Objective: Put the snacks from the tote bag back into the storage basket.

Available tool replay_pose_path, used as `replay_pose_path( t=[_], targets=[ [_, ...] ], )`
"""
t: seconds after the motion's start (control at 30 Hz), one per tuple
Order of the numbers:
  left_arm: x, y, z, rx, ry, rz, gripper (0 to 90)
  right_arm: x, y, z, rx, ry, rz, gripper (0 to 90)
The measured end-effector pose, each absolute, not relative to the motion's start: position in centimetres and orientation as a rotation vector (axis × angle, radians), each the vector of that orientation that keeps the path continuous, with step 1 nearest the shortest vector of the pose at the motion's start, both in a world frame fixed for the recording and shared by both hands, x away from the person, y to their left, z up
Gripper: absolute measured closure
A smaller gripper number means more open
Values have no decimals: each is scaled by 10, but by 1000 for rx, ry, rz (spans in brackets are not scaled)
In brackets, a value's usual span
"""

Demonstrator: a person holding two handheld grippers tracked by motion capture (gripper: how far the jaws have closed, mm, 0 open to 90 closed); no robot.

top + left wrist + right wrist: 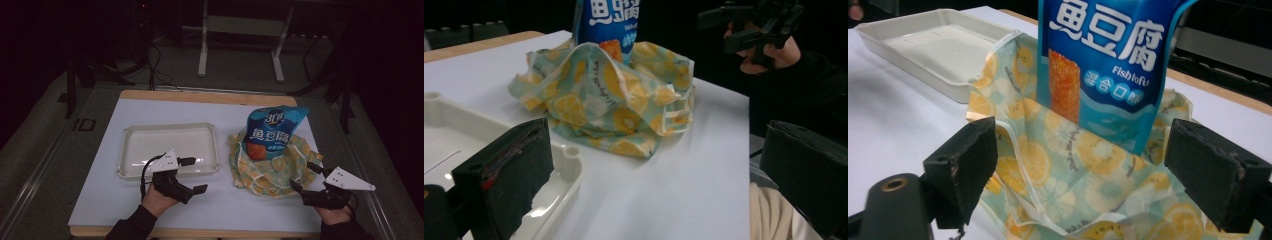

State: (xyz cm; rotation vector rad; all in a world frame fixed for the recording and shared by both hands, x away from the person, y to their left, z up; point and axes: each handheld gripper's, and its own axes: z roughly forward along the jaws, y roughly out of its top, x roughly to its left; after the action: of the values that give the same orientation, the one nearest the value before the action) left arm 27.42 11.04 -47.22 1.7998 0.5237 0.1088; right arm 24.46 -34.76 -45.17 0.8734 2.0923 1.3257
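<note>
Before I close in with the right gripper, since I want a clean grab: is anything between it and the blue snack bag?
Yes. The lemon-print cloth bag bunches around the blue snack bag, between it and the open right gripper.

Blue snack bag (pixel 1108 65), standing just beyond right hand-held gripper (pixel 1108 165), between its spread jaws: large white characters "魚豆腐" across front; below them small "Fish tofu"; under that, light characters "混合口味". Near bag top, seen in high view: "3Q" logo. Lemon-print cloth (pixel 614 100) bears small script line, too small to read.
</note>
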Motion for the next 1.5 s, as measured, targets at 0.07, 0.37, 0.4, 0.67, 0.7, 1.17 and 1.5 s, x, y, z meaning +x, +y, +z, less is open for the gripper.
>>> replay_pose_path(
  t=[0.07,0.37,0.4,0.67,0.7,1.17,1.5],
  targets=[
    [278,109,-472,1793,533,87,13,246,-347,-450,865,2084,1325,140],
    [288,99,-467,1796,522,110,23,254,-344,-446,851,2088,1321,140],
    [290,98,-466,1792,521,101,23,255,-344,-445,847,2086,1322,140],
    [299,83,-457,1798,494,107,23,261,-344,-437,843,2061,1328,140],
    [301,81,-456,1799,491,104,23,262,-344,-436,847,2060,1327,140],
    [323,50,-445,1821,445,102,23,276,-342,-428,819,2056,1321,155],
    [340,31,-441,1823,429,117,23,289,-343,-426,849,2040,1328,157]
  ],
)
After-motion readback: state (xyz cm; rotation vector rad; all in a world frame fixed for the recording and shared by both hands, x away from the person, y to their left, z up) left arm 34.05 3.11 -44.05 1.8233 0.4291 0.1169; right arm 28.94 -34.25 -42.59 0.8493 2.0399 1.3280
